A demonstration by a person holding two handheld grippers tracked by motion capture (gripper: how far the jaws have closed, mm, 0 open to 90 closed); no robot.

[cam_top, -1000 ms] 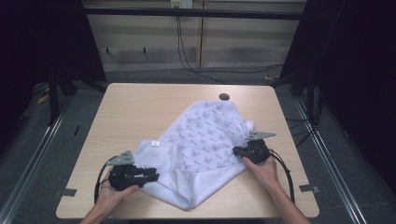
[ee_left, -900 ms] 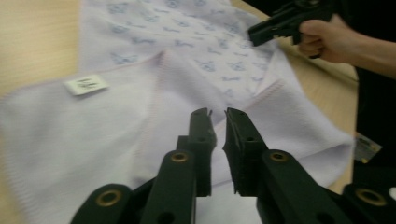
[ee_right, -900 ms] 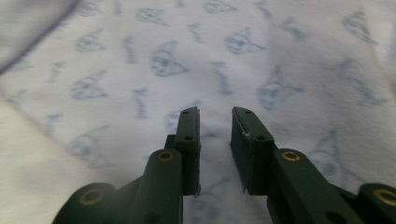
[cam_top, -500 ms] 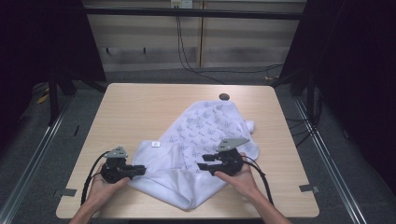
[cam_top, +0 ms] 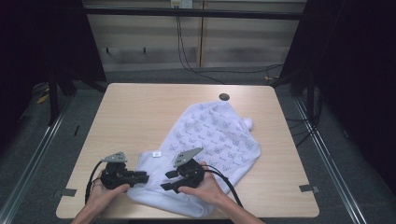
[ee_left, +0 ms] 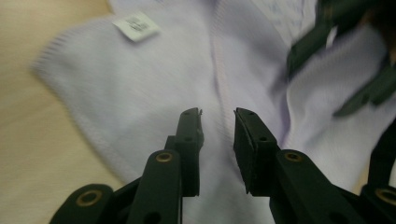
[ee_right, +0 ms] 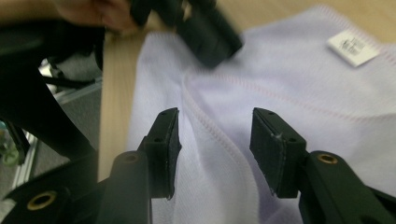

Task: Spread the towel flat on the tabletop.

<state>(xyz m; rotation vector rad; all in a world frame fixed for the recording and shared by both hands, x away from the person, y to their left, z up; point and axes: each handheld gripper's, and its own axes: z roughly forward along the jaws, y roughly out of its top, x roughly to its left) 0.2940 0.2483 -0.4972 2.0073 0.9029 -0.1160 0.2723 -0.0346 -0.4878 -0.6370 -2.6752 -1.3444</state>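
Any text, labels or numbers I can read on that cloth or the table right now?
White tag sewn on the white cloth: dark print, too blurred to read.
Cloth's repeated pattern: small motifs, no letters legible.
Table: no writing visible.

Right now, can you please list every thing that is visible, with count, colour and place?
garment: one, white with small pale blue print, inside out, spread from the table's middle to its near edge
label: one, white, on the garment's near left part
table: one, light wood, centre of the high view
round hole: one, dark, in the table's far side
tape pieces: two, grey, on the near corners
cables: several, black, on the floor behind the table
left gripper: one, black, jaws open over the garment
right gripper: one, black, jaws open over a seam
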